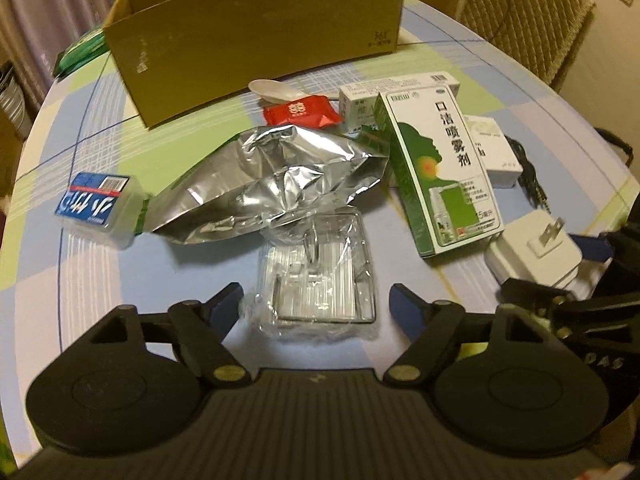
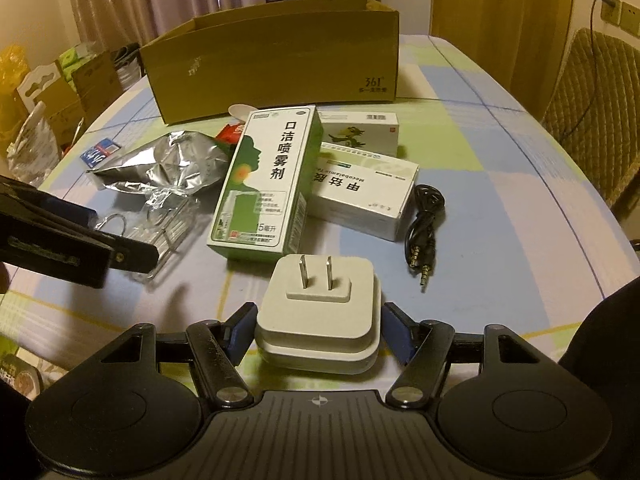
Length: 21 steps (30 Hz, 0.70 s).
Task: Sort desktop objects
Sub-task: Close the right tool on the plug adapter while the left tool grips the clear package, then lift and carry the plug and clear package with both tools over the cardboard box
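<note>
While our right gripper [image 2: 318, 336] clamps the white charger [image 2: 318, 320] to lift it toward the cardboard box [image 2: 276, 64], our left gripper [image 1: 316, 300] straddles the clear plastic case [image 1: 320, 268], seemingly not pressing yet.

Crinkled glossy foil bag [image 1: 276, 184]; matt cardboard box [image 1: 256, 40]; smooth plastic charger [image 2: 320, 312].
</note>
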{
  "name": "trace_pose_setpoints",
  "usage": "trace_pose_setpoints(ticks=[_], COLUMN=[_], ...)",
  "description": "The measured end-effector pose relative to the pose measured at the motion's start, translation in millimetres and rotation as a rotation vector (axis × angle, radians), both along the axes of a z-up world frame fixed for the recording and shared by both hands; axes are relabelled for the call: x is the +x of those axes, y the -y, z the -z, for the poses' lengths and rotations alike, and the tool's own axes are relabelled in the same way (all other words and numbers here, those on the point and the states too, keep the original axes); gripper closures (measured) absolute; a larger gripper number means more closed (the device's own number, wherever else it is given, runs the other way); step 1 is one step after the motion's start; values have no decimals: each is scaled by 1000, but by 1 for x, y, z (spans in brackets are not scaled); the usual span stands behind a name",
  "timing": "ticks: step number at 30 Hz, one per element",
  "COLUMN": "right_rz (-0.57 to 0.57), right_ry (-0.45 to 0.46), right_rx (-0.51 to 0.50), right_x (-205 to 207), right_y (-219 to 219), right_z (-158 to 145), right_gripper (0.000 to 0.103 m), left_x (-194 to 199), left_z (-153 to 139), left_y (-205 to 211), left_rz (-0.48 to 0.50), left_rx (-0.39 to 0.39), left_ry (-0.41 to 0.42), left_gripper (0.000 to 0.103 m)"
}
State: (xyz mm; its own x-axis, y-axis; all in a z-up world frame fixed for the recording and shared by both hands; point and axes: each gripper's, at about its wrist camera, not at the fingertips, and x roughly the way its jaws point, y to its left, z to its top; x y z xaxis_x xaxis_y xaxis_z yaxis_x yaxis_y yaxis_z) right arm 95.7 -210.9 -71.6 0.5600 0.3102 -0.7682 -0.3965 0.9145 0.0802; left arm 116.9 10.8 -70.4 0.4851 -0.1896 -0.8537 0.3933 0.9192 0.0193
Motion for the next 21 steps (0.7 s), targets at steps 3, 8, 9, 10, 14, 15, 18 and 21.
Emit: trace_pose_setpoints(ticks=[3,8,9,10,14,15,18,21], right_rz=[5,12,12,13,16,16,13,17], right_ry=[-5,-10,-10,-10,-10,-8,-1,21], right_rx=[9,16,17,16,15,16,22,29], right_x=[2,3,4,4,4,3,2,0], right_y=[2,3,3,3,4,4,5,7], right_z=[0,2,2,2,2,1,-2,-8], right_gripper=[39,39,39,39,39,39,39,39], left_x=[-1,-2,-3,-3,-6,-7,-12,-17], left_z=[4,10,11,11,9,8,4,-2], left_y=[5,8,8,8,10,11,10,10], left_rz=[34,57,56,51,39,35,28,13], left_rx=[37,63,56,49,53,45,13,-6], left_ry=[30,45,47,48,47,43,29,30], left_gripper=[37,45,48,49,52,52,53,53])
